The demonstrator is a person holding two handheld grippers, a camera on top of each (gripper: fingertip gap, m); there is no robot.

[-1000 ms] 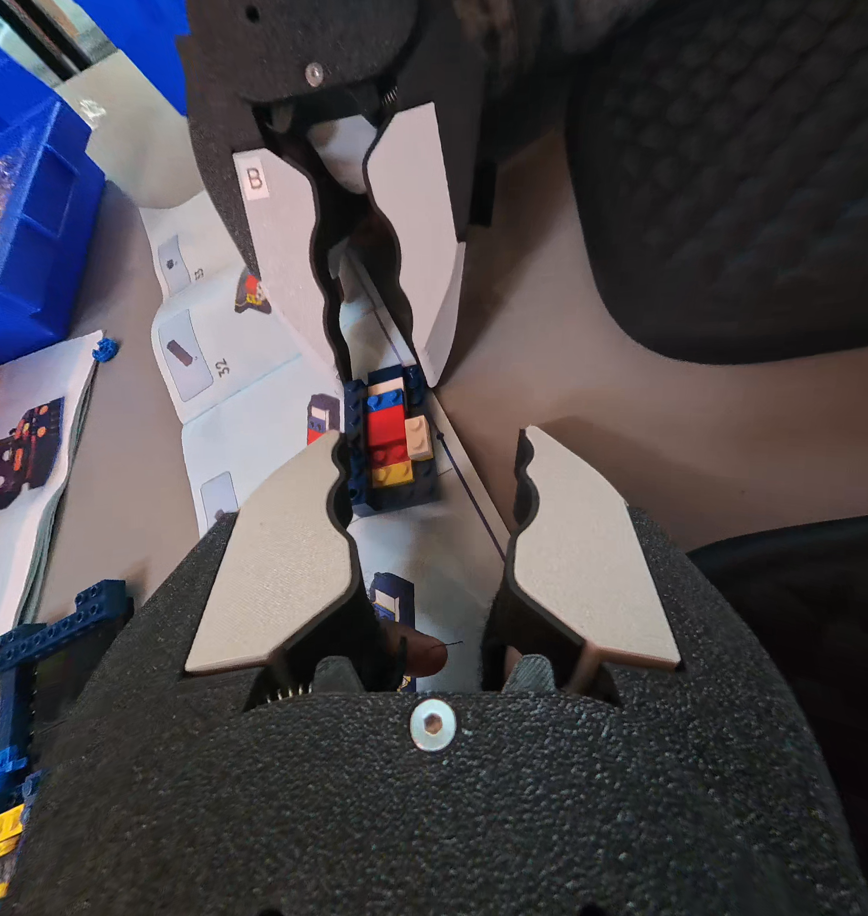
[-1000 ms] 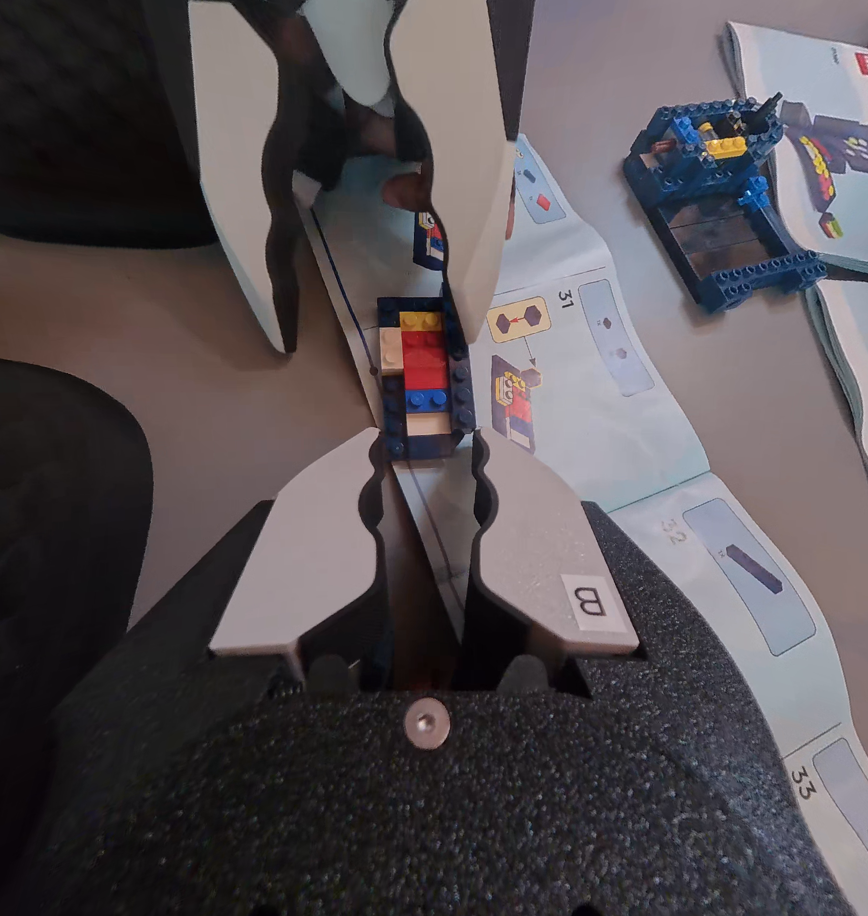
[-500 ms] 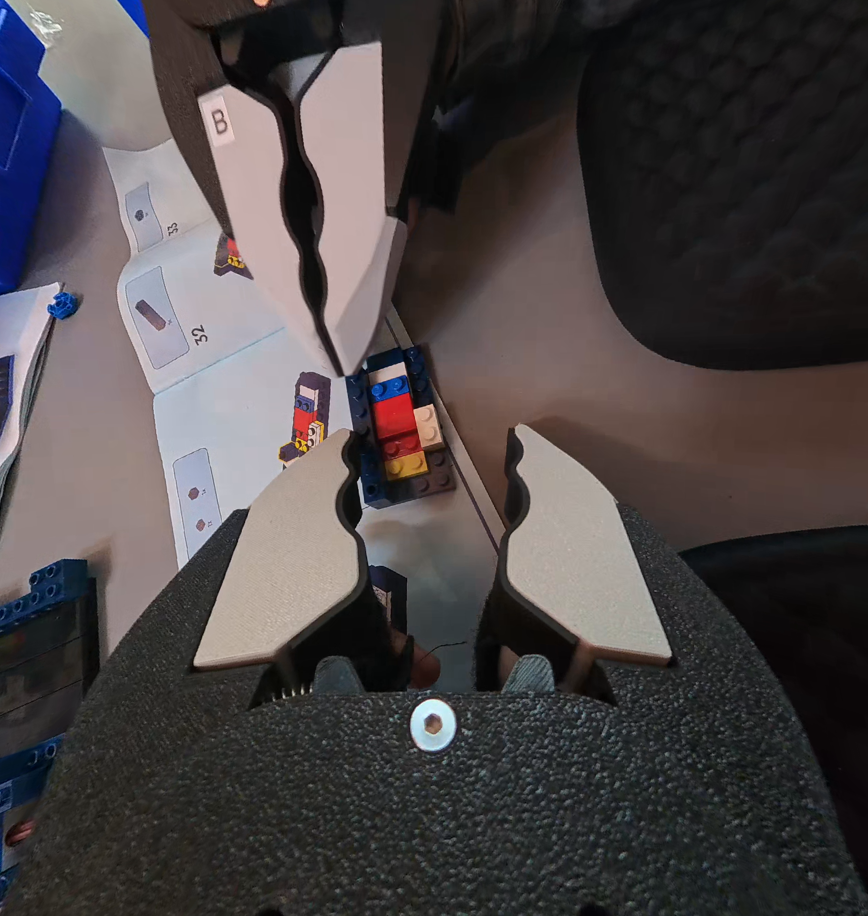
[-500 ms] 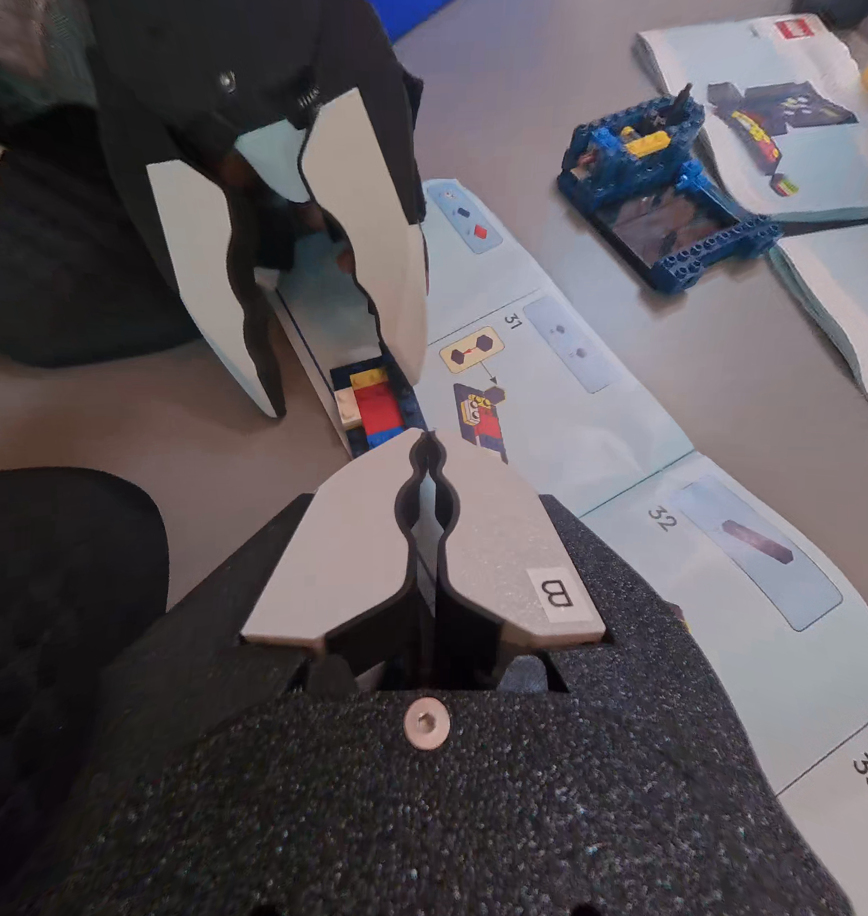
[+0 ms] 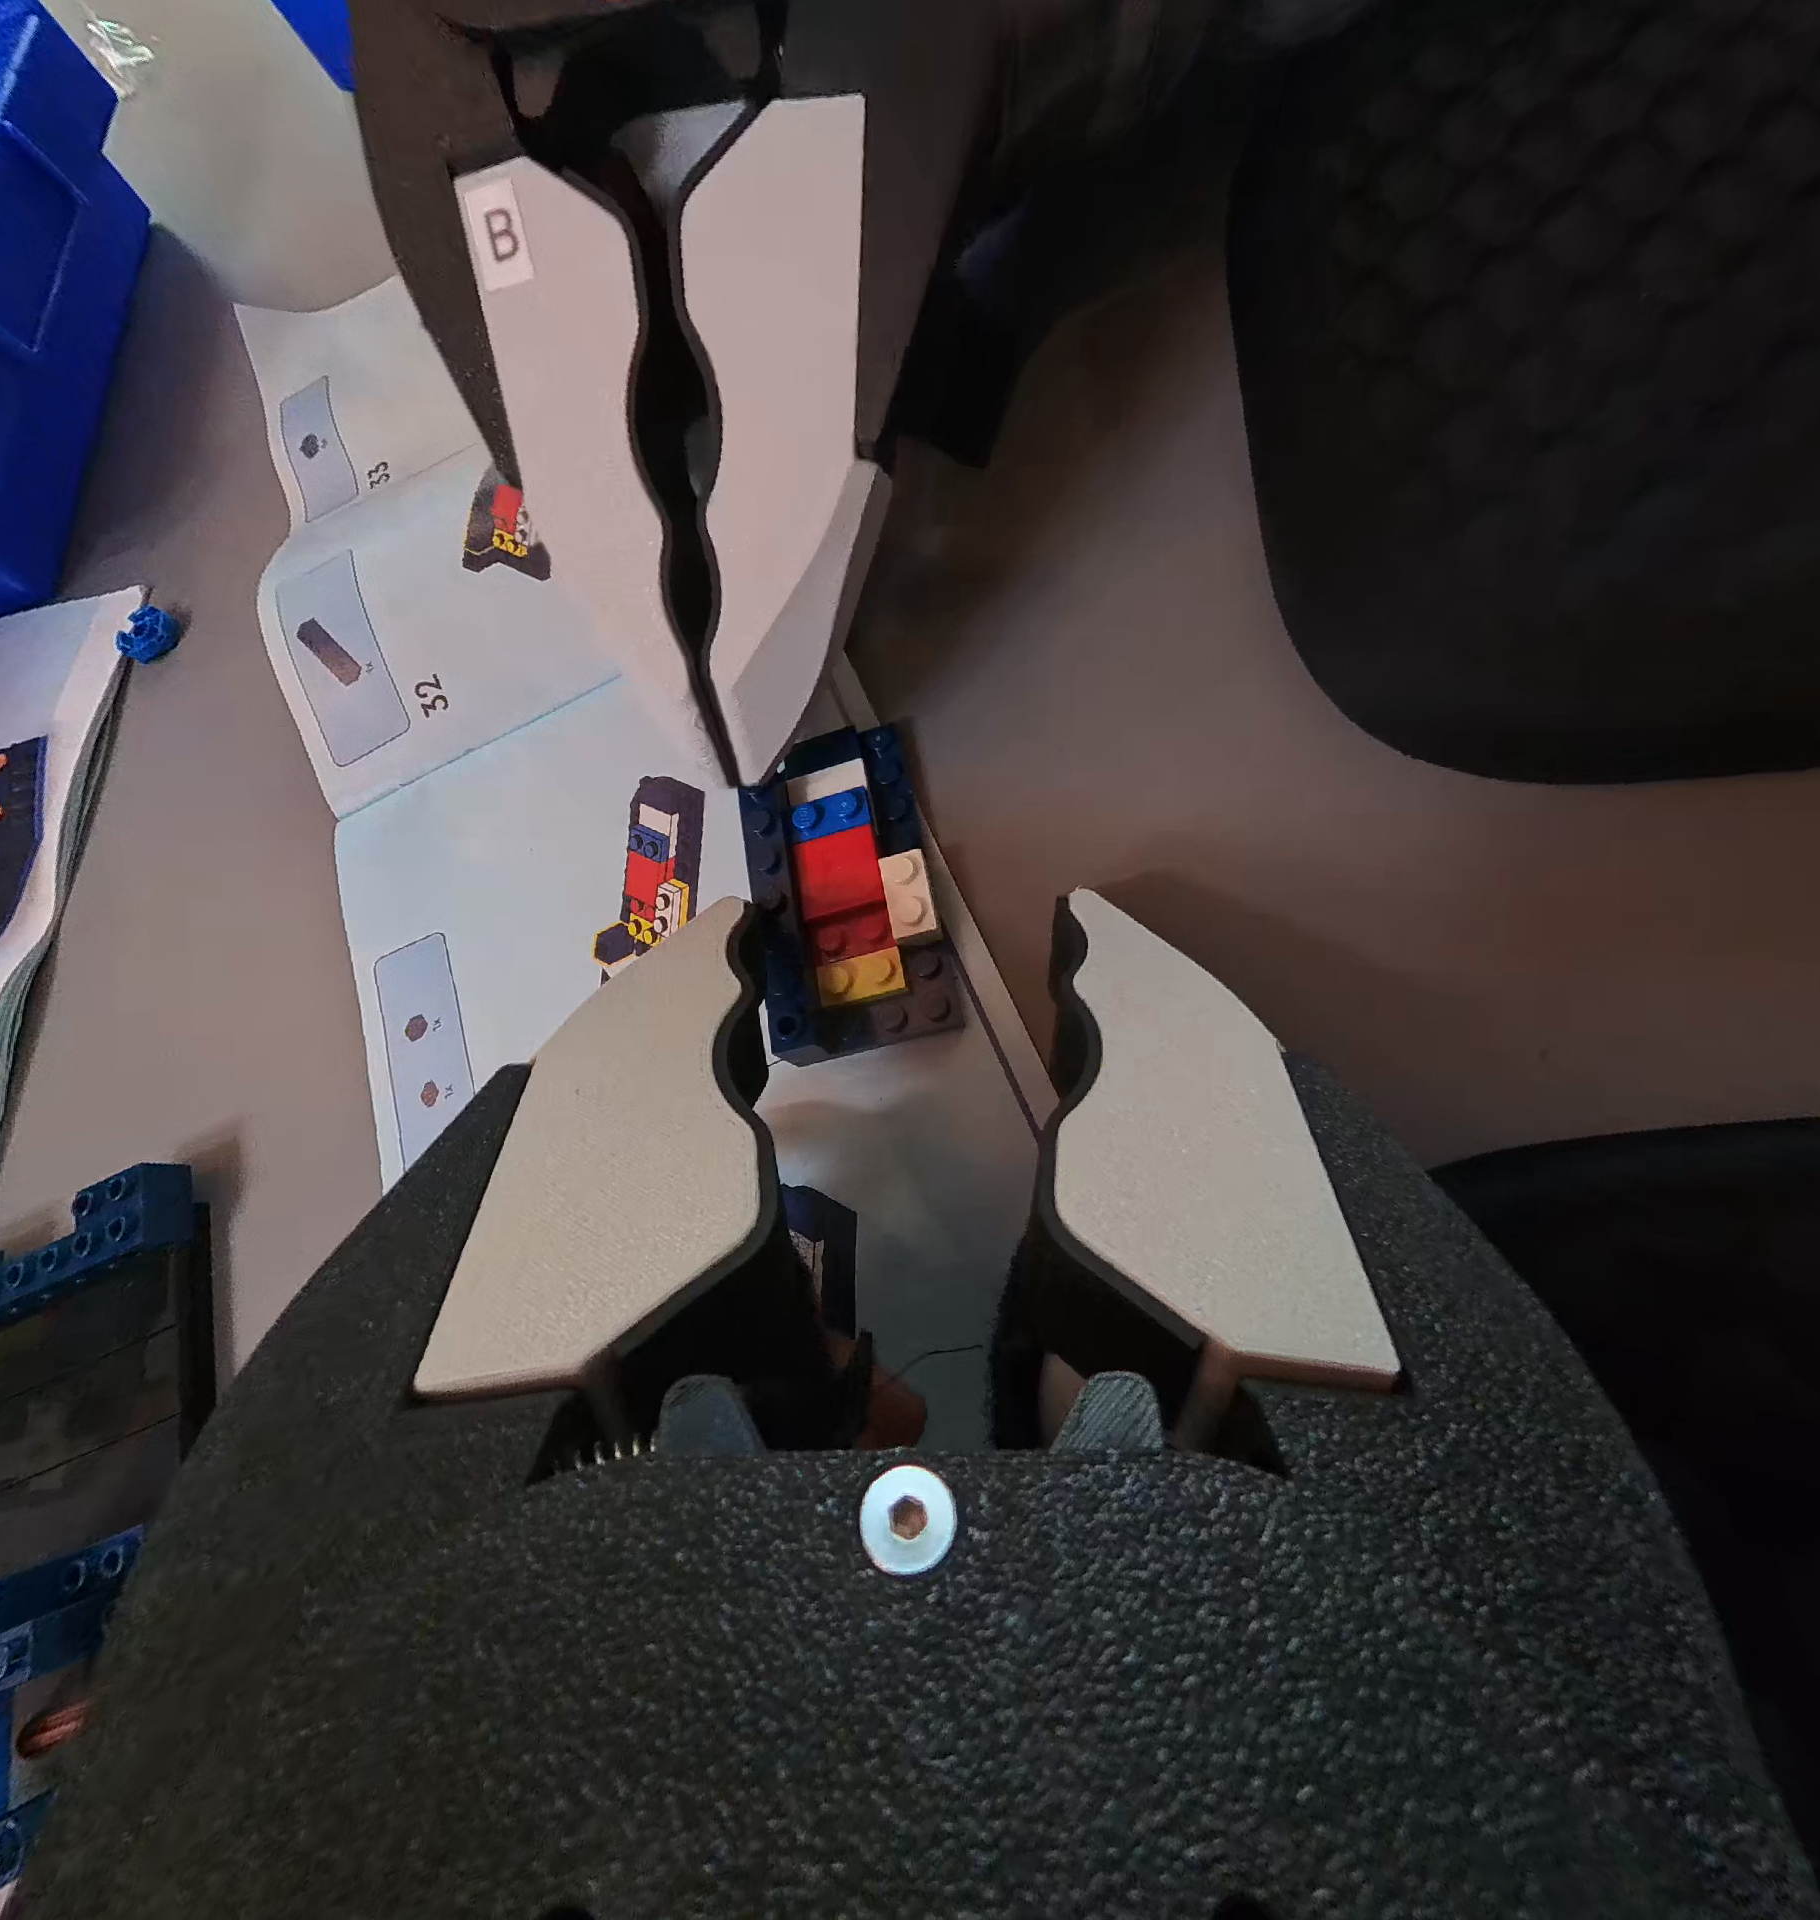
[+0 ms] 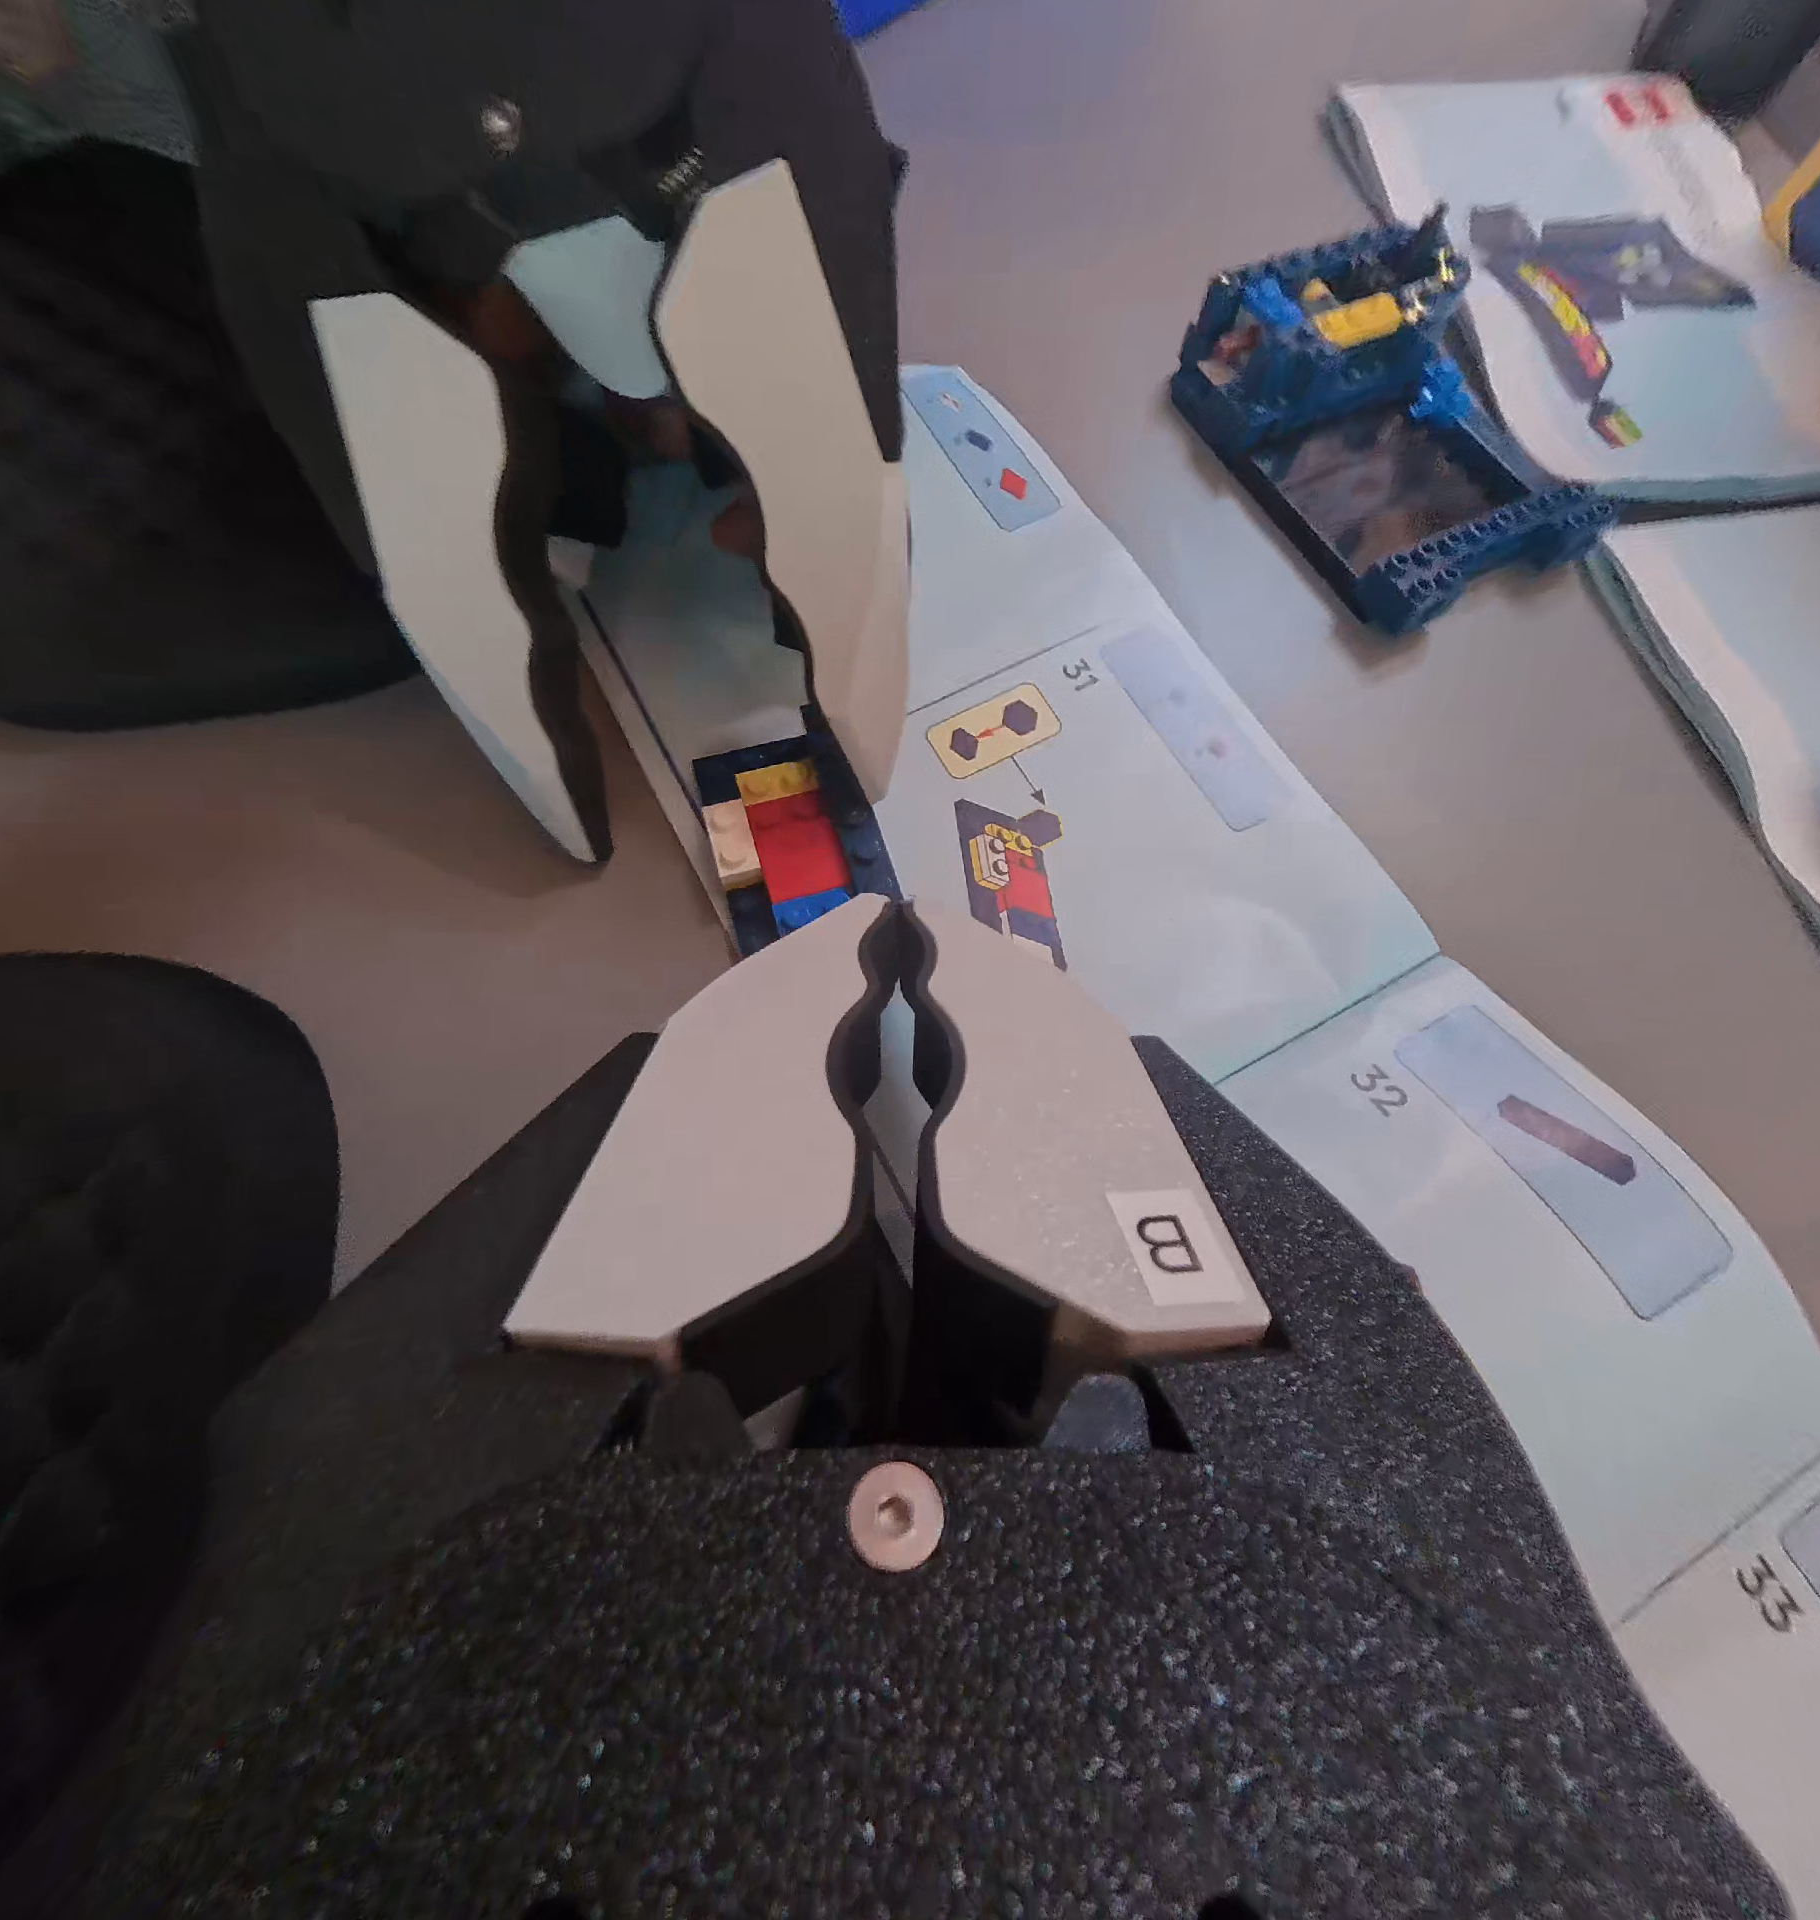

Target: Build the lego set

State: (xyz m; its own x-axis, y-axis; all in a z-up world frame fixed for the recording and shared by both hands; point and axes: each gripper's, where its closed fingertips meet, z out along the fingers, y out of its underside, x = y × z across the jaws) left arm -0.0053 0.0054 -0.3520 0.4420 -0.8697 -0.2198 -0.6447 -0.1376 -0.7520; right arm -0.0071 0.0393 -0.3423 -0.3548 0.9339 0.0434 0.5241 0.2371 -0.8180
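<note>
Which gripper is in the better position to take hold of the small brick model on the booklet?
Probably the left gripper: its jaws stand open around the brick model. The right gripper is shut at the model's end.

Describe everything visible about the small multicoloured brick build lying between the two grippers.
The small brick build is a flat plastic rectangle lying studs-up on the open instruction booklet, near its edge. A dark navy frame surrounds white, blue, red and yellow bricks in a row, with a tan brick on one side. The open left gripper straddles one end, one finger at its long navy edge. The shut right gripper has its tips at the opposite end's corner; contact is unclear.
</note>
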